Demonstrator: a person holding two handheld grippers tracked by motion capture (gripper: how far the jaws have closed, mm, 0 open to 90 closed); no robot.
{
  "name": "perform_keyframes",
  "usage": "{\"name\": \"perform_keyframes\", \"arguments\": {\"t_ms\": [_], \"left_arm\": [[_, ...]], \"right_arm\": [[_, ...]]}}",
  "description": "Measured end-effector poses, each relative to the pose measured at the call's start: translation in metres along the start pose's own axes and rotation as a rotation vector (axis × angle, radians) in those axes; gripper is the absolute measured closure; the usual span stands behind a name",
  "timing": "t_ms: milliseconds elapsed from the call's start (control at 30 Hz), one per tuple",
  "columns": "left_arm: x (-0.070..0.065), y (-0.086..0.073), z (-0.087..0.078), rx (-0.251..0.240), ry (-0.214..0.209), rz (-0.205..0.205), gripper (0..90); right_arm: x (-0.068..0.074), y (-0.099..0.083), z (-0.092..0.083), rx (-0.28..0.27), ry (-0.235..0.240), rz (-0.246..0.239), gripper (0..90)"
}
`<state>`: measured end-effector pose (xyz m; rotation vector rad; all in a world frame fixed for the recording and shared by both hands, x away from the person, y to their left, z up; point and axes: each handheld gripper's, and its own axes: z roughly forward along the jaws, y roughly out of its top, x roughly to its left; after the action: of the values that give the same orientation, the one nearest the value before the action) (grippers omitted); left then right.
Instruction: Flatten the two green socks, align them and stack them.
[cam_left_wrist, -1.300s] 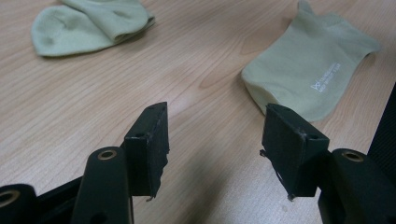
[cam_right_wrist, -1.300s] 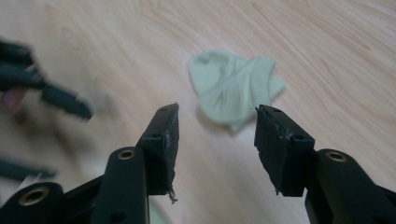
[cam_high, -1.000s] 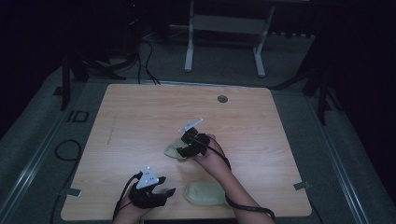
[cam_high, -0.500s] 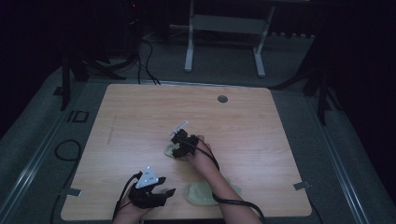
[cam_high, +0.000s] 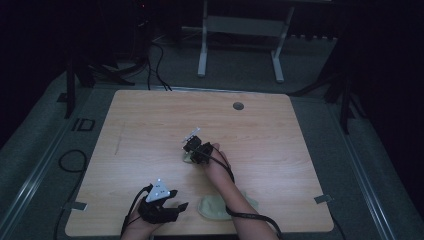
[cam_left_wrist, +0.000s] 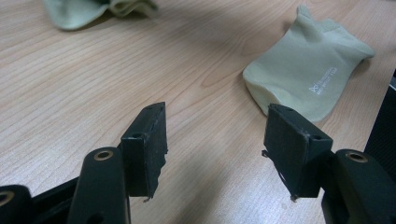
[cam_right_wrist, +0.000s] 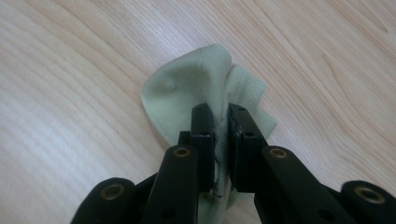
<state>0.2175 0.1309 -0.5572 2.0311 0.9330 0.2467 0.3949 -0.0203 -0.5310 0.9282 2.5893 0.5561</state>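
A: Starting with the high view; where lying, the crumpled sock (cam_high: 186, 159)?

B: Sitting just left of centre on the table (cam_high: 300, 130); being pinched from the lower right by the right gripper (cam_high: 190, 152); flat sock (cam_high: 212, 207) resting near the bottom edge, just right of the left gripper (cam_high: 179, 205).

A: Moving on to the left gripper view?

B: Hanging released, the left gripper (cam_left_wrist: 215, 126); gaping over bare wood, holding nothing; flat sock (cam_left_wrist: 308, 74) lying toward the upper right, near the right-hand jaw, long axis slanting up toward that corner; crumpled sock (cam_left_wrist: 93, 11) peeking in at the upper left, well apart.

A: And the right gripper view?

B: Having just been closing, the right gripper (cam_right_wrist: 219, 116); now clenching a fold of the crumpled sock (cam_right_wrist: 191, 84); cloth bunching up past the tips, toward mid-frame.

A: Judging what matters next?

B: Probably lifting straight off the wood; left side sitting nearer the flat one.
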Motion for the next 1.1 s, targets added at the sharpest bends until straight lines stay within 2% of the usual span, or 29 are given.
{"name": "perform_keyframes", "arguments": {"t_ms": [67, 100, 233, 333, 433, 667, 767, 867, 1000, 1100], "left_arm": [[0.000, 0.000, 0.001, -0.001, -0.002, -0.003, 39.5], [0.000, 0.000, 0.001, 0.001, -0.002, -0.002, 39.5], [-0.003, 0.000, 0.002, 0.004, -0.003, 0.000, 39.5], [-0.003, 0.000, 0.003, 0.005, -0.006, -0.003, 39.5], [-0.003, 0.000, 0.004, 0.009, -0.005, -0.004, 39.5], [-0.003, 0.002, 0.005, 0.006, -0.006, -0.016, 39.5], [-0.005, 0.003, 0.005, 0.001, -0.008, -0.016, 39.5], [-0.006, 0.004, 0.005, 0.003, -0.004, -0.013, 39.5], [-0.005, 0.006, 0.006, 0.009, -0.026, -0.014, 39.5], [-0.006, 0.009, 0.005, 0.004, -0.031, -0.021, 39.5]], "right_arm": [[-0.003, -0.001, -0.004, 0.000, -0.002, 0.003, 82.1], [-0.010, -0.003, -0.012, -0.002, 0.004, 0.017, 82.1], [-0.023, -0.007, -0.031, -0.028, 0.012, 0.048, 82.2], [-0.029, -0.013, -0.044, -0.045, -0.006, 0.043, 82.1], [-0.033, -0.023, -0.054, -0.052, -0.011, 0.036, 82.1], [-0.040, -0.056, -0.071, -0.077, -0.023, 0.057, 82.0], [-0.038, -0.072, -0.076, -0.095, -0.027, 0.066, 81.9], [-0.034, -0.086, -0.076, -0.091, -0.024, 0.061, 81.6], [-0.027, -0.102, -0.069, -0.067, -0.009, 0.055, 81.0], [-0.026, -0.108, -0.064, -0.057, 0.002, 0.058, 80.9]]}}
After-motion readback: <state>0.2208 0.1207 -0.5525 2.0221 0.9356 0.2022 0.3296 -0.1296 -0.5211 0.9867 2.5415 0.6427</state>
